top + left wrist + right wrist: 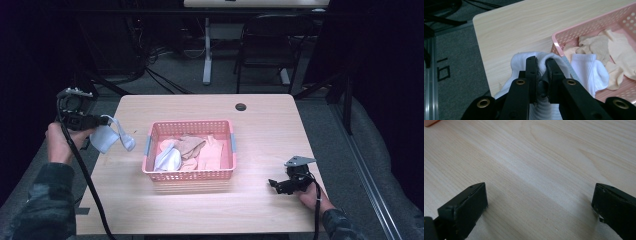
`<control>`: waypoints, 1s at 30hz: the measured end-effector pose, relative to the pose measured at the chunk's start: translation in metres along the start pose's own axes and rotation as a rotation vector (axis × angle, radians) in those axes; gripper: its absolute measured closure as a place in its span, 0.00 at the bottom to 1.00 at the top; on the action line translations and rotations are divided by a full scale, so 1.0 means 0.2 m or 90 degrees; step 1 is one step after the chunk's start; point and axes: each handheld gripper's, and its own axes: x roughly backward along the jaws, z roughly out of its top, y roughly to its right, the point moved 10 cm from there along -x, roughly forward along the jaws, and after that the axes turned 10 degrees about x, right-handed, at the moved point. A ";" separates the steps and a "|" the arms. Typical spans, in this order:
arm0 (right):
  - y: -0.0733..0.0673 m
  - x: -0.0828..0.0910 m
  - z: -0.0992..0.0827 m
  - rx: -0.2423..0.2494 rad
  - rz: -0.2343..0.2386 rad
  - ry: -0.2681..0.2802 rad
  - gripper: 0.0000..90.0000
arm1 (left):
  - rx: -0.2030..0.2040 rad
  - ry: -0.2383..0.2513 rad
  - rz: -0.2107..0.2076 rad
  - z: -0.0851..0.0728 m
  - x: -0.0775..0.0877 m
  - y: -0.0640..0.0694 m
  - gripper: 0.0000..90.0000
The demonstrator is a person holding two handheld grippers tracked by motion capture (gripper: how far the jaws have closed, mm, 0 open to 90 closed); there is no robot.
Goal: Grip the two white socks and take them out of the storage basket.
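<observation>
A white ribbed cotton sock (524, 58) is pinched in the black two-jaw left gripper (541, 65). The pink perforated plastic basket (190, 175) has grey side handles and holds another white ribbed sock (586, 70), tan socks (594, 45) and peach socks (212, 152). The pale wood-grain tabletop (536, 157) carries light streaks; the black right gripper (540, 202) bears a grey plate

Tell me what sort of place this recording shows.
Probably an office or lab workspace: a light wooden desk with a cable hole, a black chair behind it, and cables on grey carpet.
</observation>
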 end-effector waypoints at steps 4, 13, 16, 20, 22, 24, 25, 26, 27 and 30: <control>0.00 0.00 0.00 -0.001 -0.002 0.001 0.00 | 0.010 -0.015 -0.002 -0.06 -0.05 -0.03 0.91; 0.00 0.00 0.00 0.000 0.000 0.000 0.00 | 0.025 -0.052 -0.007 -0.18 -0.19 -0.07 0.91; 0.00 0.00 0.00 0.000 0.000 0.000 0.00 | 0.030 -0.065 -0.008 -0.22 -0.24 -0.07 0.91; 0.00 0.00 0.00 0.000 0.000 0.000 0.00 | 0.035 -0.079 -0.009 -0.26 -0.31 -0.07 0.91; 0.00 0.00 0.00 0.000 0.000 0.000 0.00 | 0.039 -0.089 -0.005 -0.28 -0.34 -0.07 0.91; 0.00 0.00 0.00 0.000 0.000 0.000 0.00 | 0.040 -0.101 0.000 -0.31 -0.38 -0.08 0.91; 0.00 0.00 0.00 0.000 0.000 0.000 0.00 | 0.042 -0.105 0.001 -0.32 -0.40 -0.08 0.91; 0.00 0.00 0.00 0.000 0.000 0.000 0.00 | 0.041 -0.108 0.002 -0.33 -0.42 -0.08 0.91; 0.00 0.00 0.00 0.000 0.000 0.001 0.00 | 0.043 -0.114 0.004 -0.34 -0.44 -0.08 0.91; 0.00 0.00 0.00 -0.001 -0.001 0.001 0.00 | 0.048 -0.129 0.003 -0.38 -0.49 -0.08 0.91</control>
